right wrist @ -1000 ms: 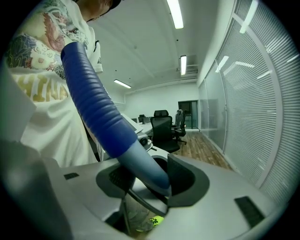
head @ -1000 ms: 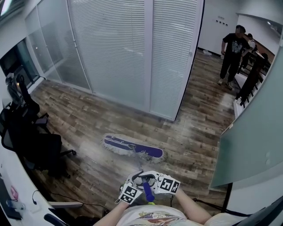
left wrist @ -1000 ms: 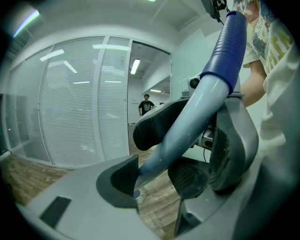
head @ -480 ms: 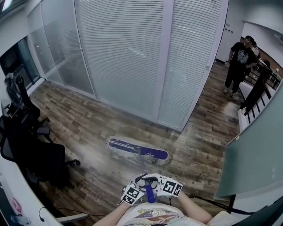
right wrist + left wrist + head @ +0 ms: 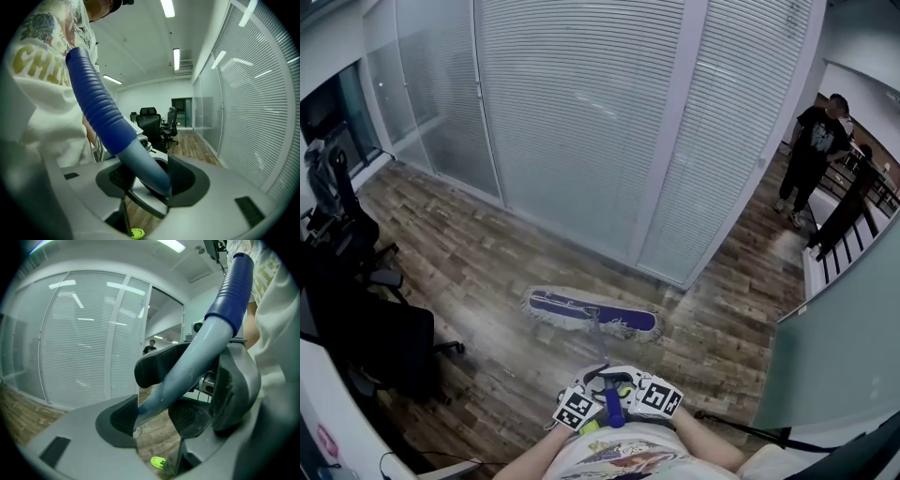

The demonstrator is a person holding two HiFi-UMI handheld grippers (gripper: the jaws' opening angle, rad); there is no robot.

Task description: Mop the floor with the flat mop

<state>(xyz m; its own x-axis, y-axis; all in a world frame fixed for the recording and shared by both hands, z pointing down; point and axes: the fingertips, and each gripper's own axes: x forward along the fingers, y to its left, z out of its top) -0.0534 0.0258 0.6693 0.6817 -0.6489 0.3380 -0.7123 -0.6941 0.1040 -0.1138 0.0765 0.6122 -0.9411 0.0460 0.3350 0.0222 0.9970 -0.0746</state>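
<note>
1. The mop head [image 5: 591,314] is lying flat on the wood-plank floor [image 5: 487,253], in front of the person and near the foot of the white slatted blinds [image 5: 572,112]. It is a long flat pad, purple on top, with a pale shaggy fringe all round.
2. Its thin grey handle [image 5: 598,347] is slanting up from the head's middle toward the person and ending in a ribbed blue sleeve [image 5: 614,410].
3. The left gripper [image 5: 154,417] is clamping the smooth handle between dark, dimpled pads, just below the sleeve.
4. The right gripper [image 5: 153,180] is clamping the same handle, just beside the left one.
5. In the head view the handle is showing only faintly against the floor.
6. A small yellow-green disc [image 5: 158,461] is showing below the jaws; I cannot tell what it is.
7. A black chair [image 5: 366,319] is standing at the left, partly cut off by the edge.
8. Another person [image 5: 816,150] in dark clothes is standing well apart at the right.
</note>
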